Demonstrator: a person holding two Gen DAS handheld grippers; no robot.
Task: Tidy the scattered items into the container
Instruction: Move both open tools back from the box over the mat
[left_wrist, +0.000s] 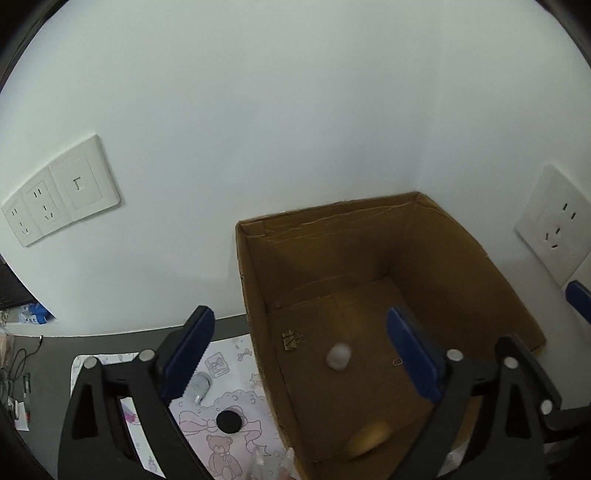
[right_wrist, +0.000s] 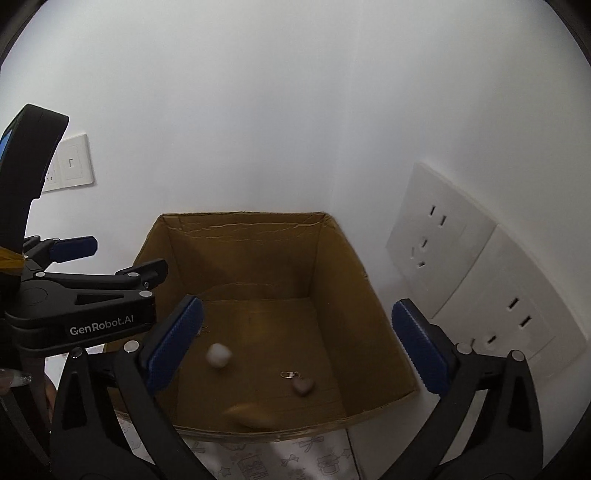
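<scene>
Both hand-held grippers are held above the open cardboard box (left_wrist: 436, 236), which stands in the corner of the wall. The left hand-held gripper (left_wrist: 301, 356) is spread wide with nothing between its pads, and the right hand-held gripper (right_wrist: 297, 347) is also wide and empty. Inside the box a small white lump (left_wrist: 338, 356) and a tan rounded piece (left_wrist: 369, 439) are seen, both blurred, so it cannot be told if they already rest on the bottom. A binder clip (left_wrist: 291, 339) and a small keyring charm (right_wrist: 301, 384) lie on the bottom too. On the patterned mat (left_wrist: 236, 373) of the worktop, beside the box, a black round cap (left_wrist: 229, 421) and a small white bulb-like thing (left_wrist: 199, 386) are still left. The cap is judged light, stiff and flat, so it should be pinched across its edge. The white thing looks smooth and perhaps fragile; a gentle grip around its wider body is advised.
</scene>
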